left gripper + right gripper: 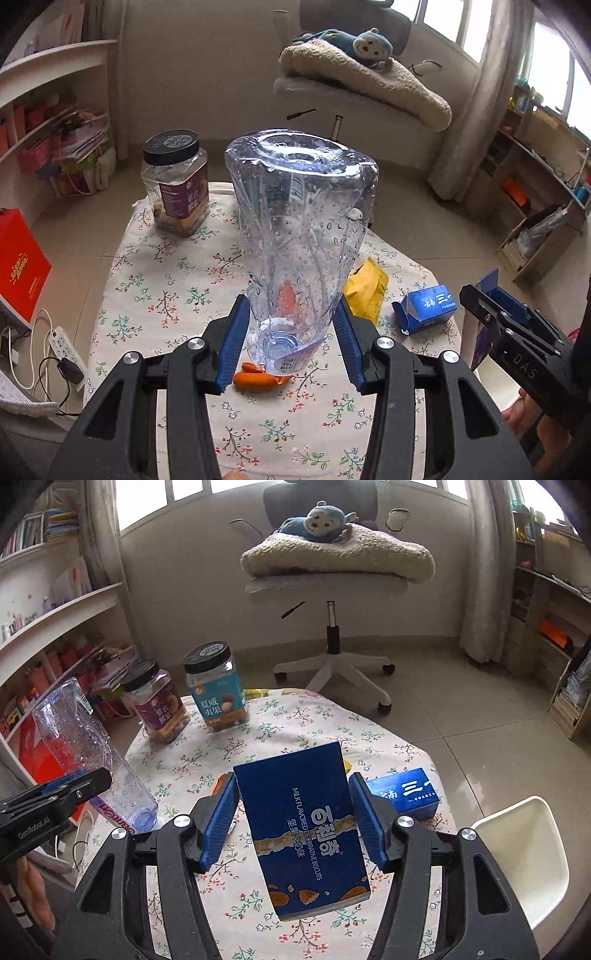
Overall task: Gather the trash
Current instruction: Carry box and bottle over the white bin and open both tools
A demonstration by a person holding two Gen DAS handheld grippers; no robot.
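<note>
The left claw (291, 332) is clenching an empty clear plastic bottle (299, 229), its blue pads pressing the bottle near the neck so that the base is pointing up and away from the camera; water droplets are clinging inside, and the label near the neck is showing print too distorted to read. The right claw (293, 819) is gripping a dark blue biscuit box (303, 834) by its two sides, lifted clear of the floral-clothed surface (258, 723); the box is reading "MILK FLAVORED DECORATIVE BISCUITS" beside Chinese characters, with almonds pictured along its lower end. Still lying on the surface are a small blue carton (404, 794) with white Chinese writing near the right edge, a yellow wrapper (365, 290) just left of it, and an orange wrapper (258, 378) below the bottle. Two black-lidded snack jars (216, 686) are standing at the far edge. Bare tiled floor (461, 709) is lying open beyond the right edge.
</note>
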